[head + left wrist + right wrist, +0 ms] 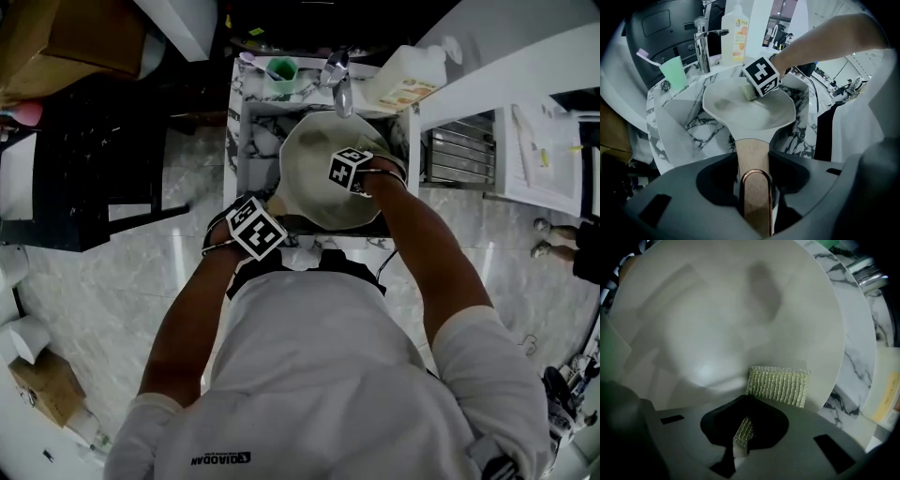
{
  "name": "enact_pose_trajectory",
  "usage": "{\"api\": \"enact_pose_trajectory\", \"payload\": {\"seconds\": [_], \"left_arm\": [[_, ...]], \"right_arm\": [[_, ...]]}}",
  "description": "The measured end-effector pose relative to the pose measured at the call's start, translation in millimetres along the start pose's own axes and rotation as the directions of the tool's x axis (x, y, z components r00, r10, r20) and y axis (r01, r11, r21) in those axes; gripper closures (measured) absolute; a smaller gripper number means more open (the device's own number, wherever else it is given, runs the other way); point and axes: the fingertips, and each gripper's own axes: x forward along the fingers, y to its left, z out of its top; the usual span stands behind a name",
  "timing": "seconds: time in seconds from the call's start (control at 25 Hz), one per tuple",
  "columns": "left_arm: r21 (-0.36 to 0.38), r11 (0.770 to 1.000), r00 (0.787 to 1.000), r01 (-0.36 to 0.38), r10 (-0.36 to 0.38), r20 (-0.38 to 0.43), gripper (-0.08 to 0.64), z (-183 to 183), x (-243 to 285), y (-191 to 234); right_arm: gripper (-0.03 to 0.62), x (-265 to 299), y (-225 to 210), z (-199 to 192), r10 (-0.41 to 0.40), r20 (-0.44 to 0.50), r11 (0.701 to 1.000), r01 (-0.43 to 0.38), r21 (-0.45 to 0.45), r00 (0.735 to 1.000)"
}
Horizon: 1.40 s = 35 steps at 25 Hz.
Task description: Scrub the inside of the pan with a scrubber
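Closest to the head camera is the person's white shirt (328, 375), with both bare forearms reaching forward over a marble-veined sink (689, 131). The left gripper (754, 197) has its grey moulded jaws closed narrowly on the pan's handle (751, 151), a flat wood-toned strip ending in a copper-coloured metal loop. From it the pan (740, 115) stretches away over the basin. It is round, shallow and pale cream, and its inside is smooth and matte.

The right gripper (740, 434) pinches the scrubber (778, 385) between its jaws. The scrubber is a rectangular pad of yellow-green mesh with fine parallel ribs. One edge is gripped, and the broad face lies against the pan's inner surface, on the side far from the handle. In the left gripper view, that gripper's cube with black-and-white square markers sits just above the pad.

Behind the sink stand a chrome tap (701, 42), a mint-green plastic cup (673, 74) holding a lilac toothbrush (644, 54), and a tall translucent bottle (735, 30) with an orange label. Glossy pale floor tiles (112, 281) surround the counter.
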Motion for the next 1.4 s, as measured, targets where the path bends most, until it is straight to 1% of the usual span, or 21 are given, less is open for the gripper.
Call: {"api": "enact_pose_trajectory", "payload": {"seconds": [0.24,0.36,0.44,0.52,0.6,0.64,0.76,0.84,0.88,0.92,1.04,1.12,1.28,1.4], "left_arm": [[-0.001,1.0,1.0,0.001,-0.001,0.003,0.348,1.7,-0.3,-1.0],[0.002,1.0,1.0,0.0,0.0,0.005,0.348,2.2,-0.1,-1.1],[0.001,1.0,1.0,-0.001,0.001,0.006,0.348,1.9,-0.4,-1.2],[0.0,1.0,1.0,0.0,0.0,0.006,0.348,2.2,-0.5,-0.9],[0.001,1.0,1.0,0.001,-0.001,0.007,0.348,2.8,-0.3,-0.6],[0.0,1.0,1.0,0.002,-0.002,0.007,0.348,2.9,-0.3,-0.6],[-0.002,1.0,1.0,0.002,-0.002,0.005,0.348,2.2,-1.1,-0.9],[-0.003,1.0,1.0,0.002,-0.002,0.005,0.348,2.1,-1.0,-1.2],[-0.003,1.0,1.0,0.002,-0.002,0.005,0.348,2.3,-0.7,-1.3],[-0.004,1.0,1.0,0.002,-0.002,0.005,0.348,2.3,-0.4,-1.3],[-0.005,1.0,1.0,0.001,-0.001,0.004,0.348,2.2,-0.1,-0.8],[-0.005,1.0,1.0,0.002,-0.002,0.002,0.348,2.1,-0.4,-0.8],[-0.006,1.0,1.0,0.0,0.0,0.004,0.348,2.2,-0.4,-0.9],[-0.005,1.0,1.0,0.001,-0.001,0.005,0.348,2.0,0.0,-1.8]], "right_arm": [[0.545,-1.5,31.3,-10.9,0.111,-0.014,0.994,-0.111,0.027,0.994],[0.545,-3.3,46.5,-12.7,0.174,0.008,0.983,-0.175,0.063,0.985],[0.545,-5.1,59.5,-13.4,0.238,0.034,0.964,-0.24,0.116,0.971],[0.545,-13.0,74.7,-15.9,0.315,0.061,0.93,-0.321,0.18,0.947],[0.545,-20.9,88.8,-13.4,0.39,0.104,0.889,-0.404,0.217,0.915],[0.545,-23.9,95.7,-10.5,0.428,0.131,0.864,-0.447,0.231,0.894],[0.545,-35.2,116.2,1.0,0.538,0.219,0.771,-0.58,0.263,0.814],[0.545,-42.7,127.2,7.0,0.589,0.266,0.712,-0.646,0.276,0.763],[0.545,-45.4,130.7,9.1,0.604,0.282,0.692,-0.666,0.278,0.745],[0.545,-47.4,133.1,11.0,0.613,0.293,0.68,-0.679,0.277,0.733],[0.545,-52.9,137.5,16.2,0.629,0.322,0.656,-0.706,0.267,0.707],[0.545,-58.8,141.1,20.1,0.646,0.349,0.628,-0.733,0.263,0.679],[0.545,-72.9,149.1,30.7,0.676,0.426,0.551,-0.797,0.249,0.601],[0.545,-85.3,154.2,38.5,0.688,0.495,0.489,-0.843,0.226,0.532]]}}
